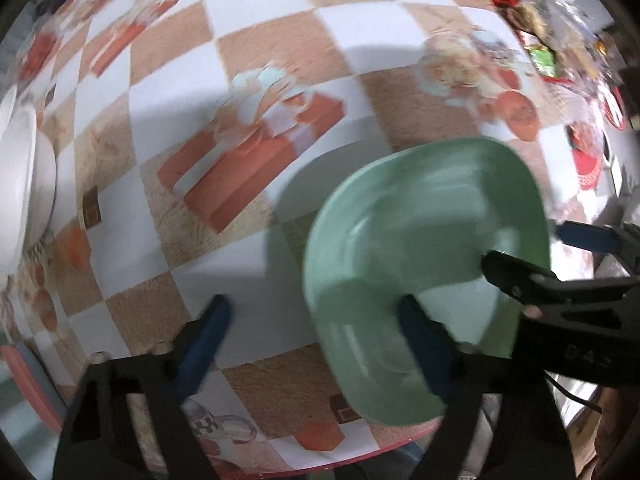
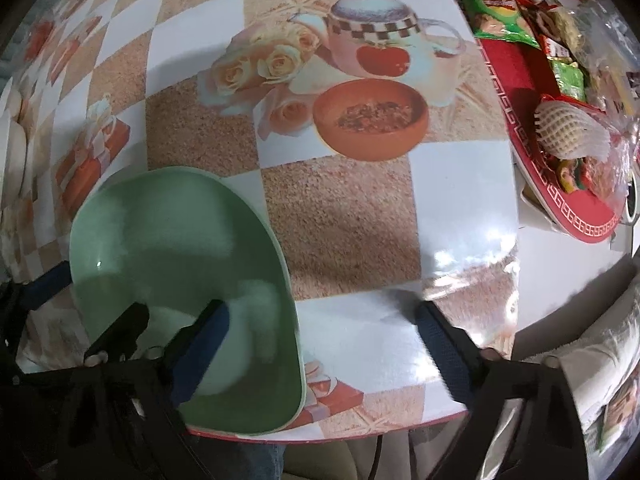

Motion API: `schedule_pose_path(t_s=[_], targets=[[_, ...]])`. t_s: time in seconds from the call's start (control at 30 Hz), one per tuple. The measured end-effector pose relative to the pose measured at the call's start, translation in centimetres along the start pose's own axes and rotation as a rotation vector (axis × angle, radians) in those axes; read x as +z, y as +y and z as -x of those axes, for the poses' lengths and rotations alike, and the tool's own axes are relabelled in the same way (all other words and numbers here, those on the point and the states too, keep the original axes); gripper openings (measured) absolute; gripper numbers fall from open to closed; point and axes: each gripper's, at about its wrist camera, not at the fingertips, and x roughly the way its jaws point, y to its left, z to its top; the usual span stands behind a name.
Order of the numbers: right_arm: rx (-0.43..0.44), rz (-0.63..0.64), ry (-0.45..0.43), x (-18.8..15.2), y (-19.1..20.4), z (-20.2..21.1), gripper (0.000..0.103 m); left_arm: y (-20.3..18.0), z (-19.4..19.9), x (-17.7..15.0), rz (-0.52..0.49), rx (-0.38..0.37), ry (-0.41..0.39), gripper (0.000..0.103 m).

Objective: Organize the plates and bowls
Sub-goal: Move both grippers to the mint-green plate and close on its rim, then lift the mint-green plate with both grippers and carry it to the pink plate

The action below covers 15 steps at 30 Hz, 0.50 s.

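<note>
A table (image 2: 344, 216) under a checked cloth printed with teapots, roses and gift boxes fills both views. On its near edge sits a pale green bowl (image 2: 180, 240), empty, its rim reaching almost to the table's lip. At the far right a red tray (image 2: 516, 80) holds snack packets and a fruit in white foam netting. At the far left edge stands a stack of white dishes (image 1: 24, 184), blurred, probably bowls. The left gripper (image 1: 316, 344) has its fingers apart, one blue finger (image 1: 420, 344) over the green bowl's inside and the other out over the cloth. The right gripper (image 2: 324, 344) also stands apart, straddling the bowl's right rim, holding nothing.
</note>
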Motion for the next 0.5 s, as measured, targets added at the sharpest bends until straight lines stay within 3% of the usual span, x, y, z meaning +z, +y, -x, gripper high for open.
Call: schedule_pose_path(t_s=[0.03,0.1,0.13,0.17,0.2,0.27,0.5], targets=[[0.005,-0.002,-0.008,-0.1,0.0,0.3,0.077,-0.3,0.2,0.1,-0.009,-0.004,-0.005,0.067],[0.014,-0.002,-0.019,-0.4,0.0,0.8,0.053,-0.8,0.5,0.4,-0.017,-0.009,-0.006,0.051],[0.027,-0.005,-0.021,-0.5,-0.1,1.0,0.047,-0.9,0.6,0.6,-0.014,-0.015,-0.006,0.045],[0.048,-0.010,-0.018,-0.5,-0.1,1.1,0.037,-0.9,0.8,0.7,-0.013,-0.027,-0.007,0.028],[0.063,-0.015,-0.010,-0.5,0.0,1.1,0.027,-1.0,0.8,0.9,-0.014,-0.035,-0.003,0.022],[0.093,-0.021,-0.003,-0.5,0.3,1.2,0.017,-0.6,1.1,1.0,-0.008,-0.042,0.000,0.020],[0.077,-0.025,0.020,-1.1,1.8,1.2,0.017,1.1,0.7,0.1,-0.005,-0.046,0.010,0.019]])
